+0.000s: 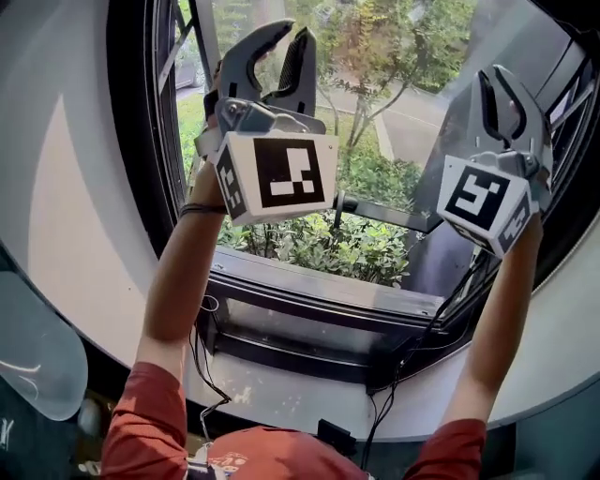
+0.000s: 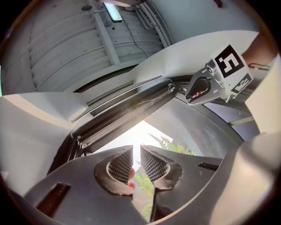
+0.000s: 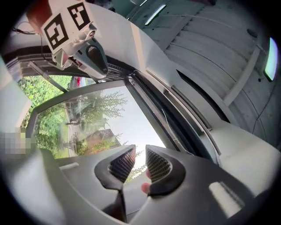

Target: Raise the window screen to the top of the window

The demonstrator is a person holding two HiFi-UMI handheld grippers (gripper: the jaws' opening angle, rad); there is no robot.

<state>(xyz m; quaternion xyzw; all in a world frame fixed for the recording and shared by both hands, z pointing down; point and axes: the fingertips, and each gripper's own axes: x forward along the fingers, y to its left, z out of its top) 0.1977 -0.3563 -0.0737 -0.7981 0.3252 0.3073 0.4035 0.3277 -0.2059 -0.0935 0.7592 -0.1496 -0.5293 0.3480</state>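
Observation:
Both grippers are held up in front of the open window (image 1: 319, 291), with bushes and a road outside. No screen mesh shows across the opening. The dark top rails of the window frame (image 2: 123, 110) run just above the jaws in the left gripper view and appear again as the top rails (image 3: 175, 110) in the right gripper view. My left gripper (image 1: 289, 33) (image 2: 136, 149) stands narrowly open with only sky in the gap. My right gripper (image 1: 497, 80) (image 3: 140, 151) is open a little wider, also empty. Neither touches the frame.
A grey glass sash (image 1: 469, 150) swings outward at the right, and a thin bar (image 1: 384, 214) crosses the opening. Black cables (image 1: 202, 356) hang below the sill. White curved wall surrounds the window. A ceiling light (image 2: 113, 12) is overhead.

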